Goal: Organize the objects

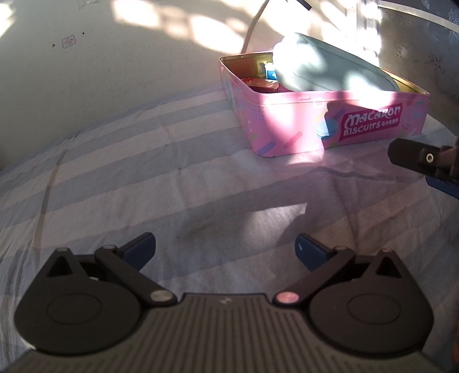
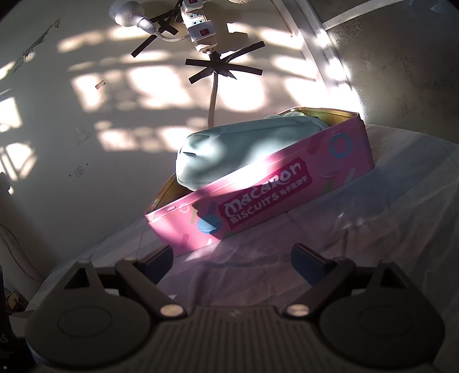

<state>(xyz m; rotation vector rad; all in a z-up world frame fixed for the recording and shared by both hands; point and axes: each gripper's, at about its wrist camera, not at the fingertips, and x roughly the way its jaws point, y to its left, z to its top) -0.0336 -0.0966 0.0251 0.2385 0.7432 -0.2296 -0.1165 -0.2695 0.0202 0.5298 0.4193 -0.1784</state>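
A pink "Macaron Biscuits" tin (image 1: 301,126) stands open on the striped bedsheet (image 1: 143,172), far right in the left wrist view. A pale green pouch (image 1: 330,69) lies slanted across it, sticking out over the rim; red and blue small items (image 1: 264,83) show in the tin's left end. My left gripper (image 1: 225,252) is open over bare sheet, well short of the tin. In the right wrist view the tin (image 2: 258,198) and the pouch (image 2: 229,152) sit just ahead of my right gripper (image 2: 232,264), which is open with nothing between its fingers. One right gripper finger (image 1: 416,157) shows at the left wrist view's right edge.
A pale wall (image 1: 114,71) rises right behind the bed. On the wall a power strip (image 2: 199,25) is fixed with black tape, its cable (image 2: 213,100) dropping behind the tin. The sheet spreads wide to the tin's left and front.
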